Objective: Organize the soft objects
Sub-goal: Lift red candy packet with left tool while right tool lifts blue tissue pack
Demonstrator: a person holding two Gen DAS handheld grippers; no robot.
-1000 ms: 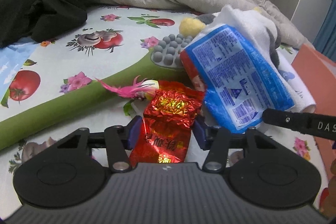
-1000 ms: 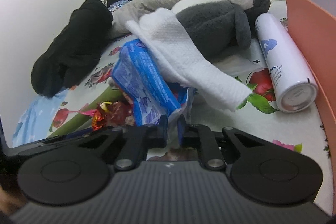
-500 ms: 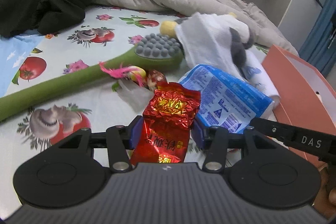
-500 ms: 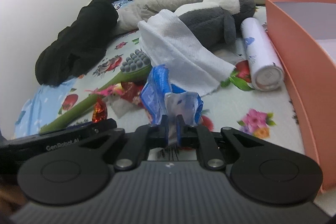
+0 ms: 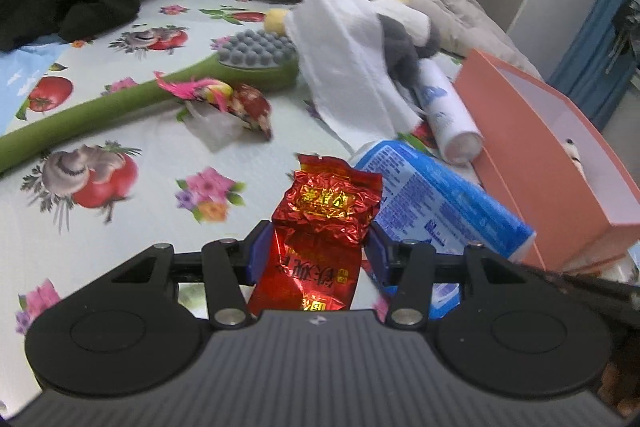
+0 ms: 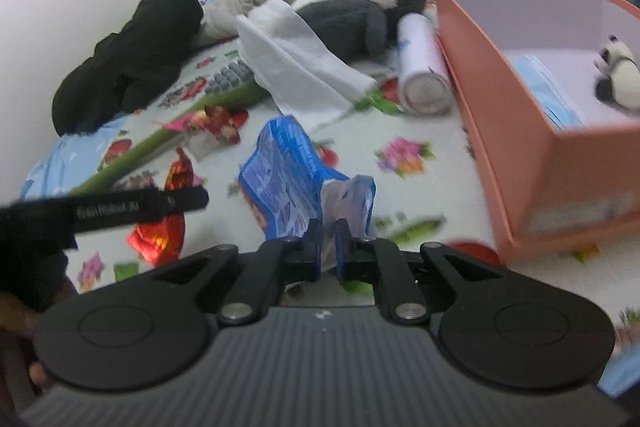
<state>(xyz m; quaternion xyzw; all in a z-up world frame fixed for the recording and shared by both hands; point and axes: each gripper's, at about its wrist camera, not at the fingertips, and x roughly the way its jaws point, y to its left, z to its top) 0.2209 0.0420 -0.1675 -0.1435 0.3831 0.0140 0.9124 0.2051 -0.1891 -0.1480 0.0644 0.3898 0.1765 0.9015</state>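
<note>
Jaws of the left gripper [image 5: 316, 253] pinch a crinkly red foil packet [image 5: 320, 227] from both sides, and the packet sticks up above the bed sheet [image 5: 120, 155]. Jaws of the right gripper [image 6: 328, 247] are pressed together on the thin end of a blue plastic pack [image 6: 288, 171], which hangs over the sheet.

Only the right wrist view looks down into the orange box [image 6: 520, 115] on the right. A small black and white panda toy [image 6: 616, 75] and something light blue lie inside. The left wrist view shows just the box's long side and a bit of the toy. The left wrist view shows the green long-handled brush [image 5: 168, 87] best, with its gray bumpy head, and a pink feather toy [image 5: 192, 91] lying on it.

Gold writing is on the red packet, but it is too crumpled to read. The blue pack has small white print, too tiny to read. In the right wrist view the left gripper's arm has a blurry word that looks like "GenRobot.AI".

Far back lie a white cloth [image 6: 296, 63], a gray plush toy [image 6: 344, 19], a white spray can [image 6: 420, 71] just beside the box, and black clothes [image 6: 132, 55]. Open sheet lies between the blue pack and the box's near left edge.
</note>
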